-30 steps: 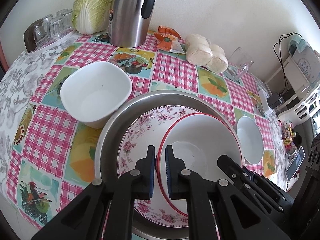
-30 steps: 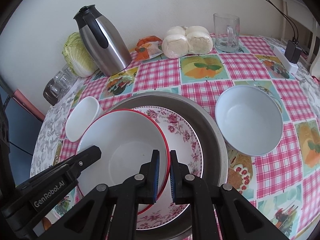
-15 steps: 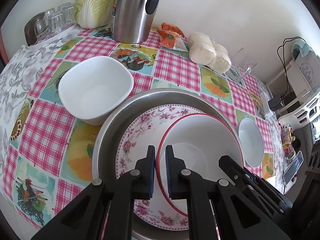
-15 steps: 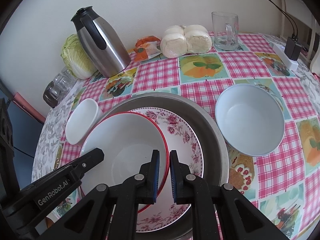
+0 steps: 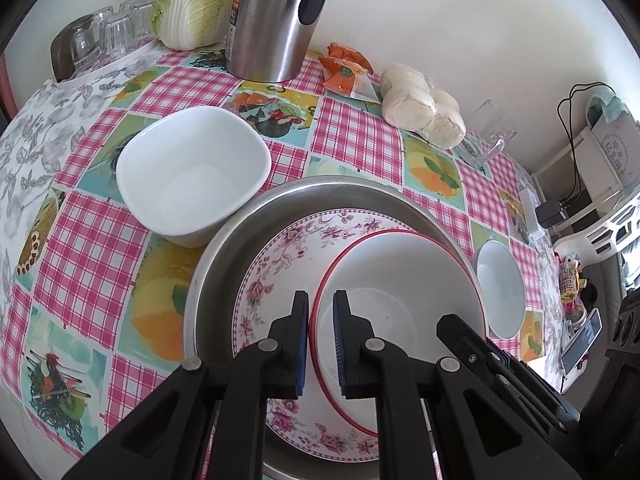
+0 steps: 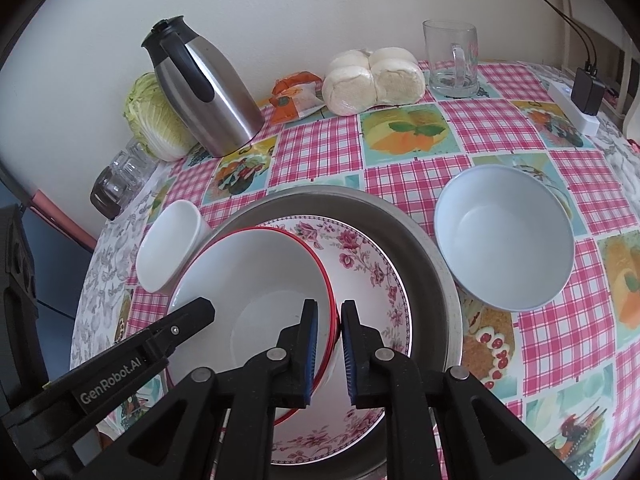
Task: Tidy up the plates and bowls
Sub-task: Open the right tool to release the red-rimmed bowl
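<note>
A white bowl with a red rim (image 5: 400,280) (image 6: 248,272) lies tilted in a floral plate (image 5: 280,248) (image 6: 368,264), which sits inside a wide metal basin (image 5: 224,248) (image 6: 424,248). My left gripper (image 5: 320,296) straddles the bowl's left rim. Its jaws are opening, and a sliver of white shows beside the rim. My right gripper (image 6: 329,304) straddles the opposite rim, its jaws slightly apart and not pressing. A white square bowl (image 5: 192,172) (image 6: 168,256) stands left of the basin. A pale round bowl (image 5: 500,292) (image 6: 504,240) stands to its right.
At the back of the checked tablecloth stand a steel jug (image 5: 276,20) (image 6: 208,92), a cabbage (image 5: 192,4), upturned glasses (image 5: 104,36), a snack packet (image 6: 296,96), bagged buns (image 6: 376,76) and a glass mug (image 6: 452,60). A charger and a power strip (image 6: 580,96) lie at the far right.
Both pairs of jaws have parted a little around the bowl's rim. The bowl, plate and basin stay where they were.
</note>
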The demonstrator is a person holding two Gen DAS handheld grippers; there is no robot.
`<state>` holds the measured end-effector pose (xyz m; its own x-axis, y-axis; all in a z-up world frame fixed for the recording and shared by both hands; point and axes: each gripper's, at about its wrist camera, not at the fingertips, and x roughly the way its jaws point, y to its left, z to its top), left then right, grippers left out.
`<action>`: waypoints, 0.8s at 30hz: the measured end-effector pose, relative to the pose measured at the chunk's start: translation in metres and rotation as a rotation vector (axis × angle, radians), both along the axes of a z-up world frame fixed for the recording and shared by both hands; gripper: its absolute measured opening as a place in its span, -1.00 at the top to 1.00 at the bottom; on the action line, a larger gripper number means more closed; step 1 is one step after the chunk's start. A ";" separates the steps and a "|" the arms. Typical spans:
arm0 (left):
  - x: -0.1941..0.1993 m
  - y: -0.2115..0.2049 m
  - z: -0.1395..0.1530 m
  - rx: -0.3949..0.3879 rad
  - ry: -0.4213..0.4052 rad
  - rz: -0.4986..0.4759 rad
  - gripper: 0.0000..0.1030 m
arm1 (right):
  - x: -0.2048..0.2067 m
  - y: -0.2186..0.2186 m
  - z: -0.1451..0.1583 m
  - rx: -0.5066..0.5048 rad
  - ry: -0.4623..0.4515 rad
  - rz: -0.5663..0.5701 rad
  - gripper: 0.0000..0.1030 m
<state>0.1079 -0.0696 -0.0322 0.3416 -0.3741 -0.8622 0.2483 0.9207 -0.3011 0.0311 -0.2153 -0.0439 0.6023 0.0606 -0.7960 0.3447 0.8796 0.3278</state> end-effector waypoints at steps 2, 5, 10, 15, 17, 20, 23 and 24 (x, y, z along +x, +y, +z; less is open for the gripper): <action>0.000 0.002 0.003 -0.011 -0.007 0.003 0.74 | 0.000 -0.001 0.000 0.005 0.002 -0.001 0.72; -0.002 0.003 0.008 -0.016 -0.025 0.004 0.72 | -0.001 0.000 0.001 0.005 0.005 -0.001 0.72; -0.002 0.006 0.013 -0.010 -0.044 0.015 0.57 | -0.005 -0.003 0.007 0.007 -0.016 -0.004 0.72; -0.003 0.009 0.018 -0.009 -0.062 0.032 0.13 | -0.011 -0.007 0.017 -0.005 -0.042 -0.020 0.72; -0.003 0.011 0.020 -0.003 -0.069 0.043 0.08 | -0.012 -0.010 0.020 -0.003 -0.045 -0.027 0.72; -0.003 0.014 0.021 -0.001 -0.072 0.063 -0.17 | -0.012 -0.014 0.018 0.003 -0.037 -0.035 0.38; -0.002 0.017 0.022 0.002 -0.072 0.084 -0.27 | -0.013 -0.017 0.017 -0.003 -0.025 -0.047 0.31; -0.002 0.017 0.022 0.006 -0.073 0.088 -0.29 | -0.013 -0.017 0.017 0.000 -0.024 -0.050 0.18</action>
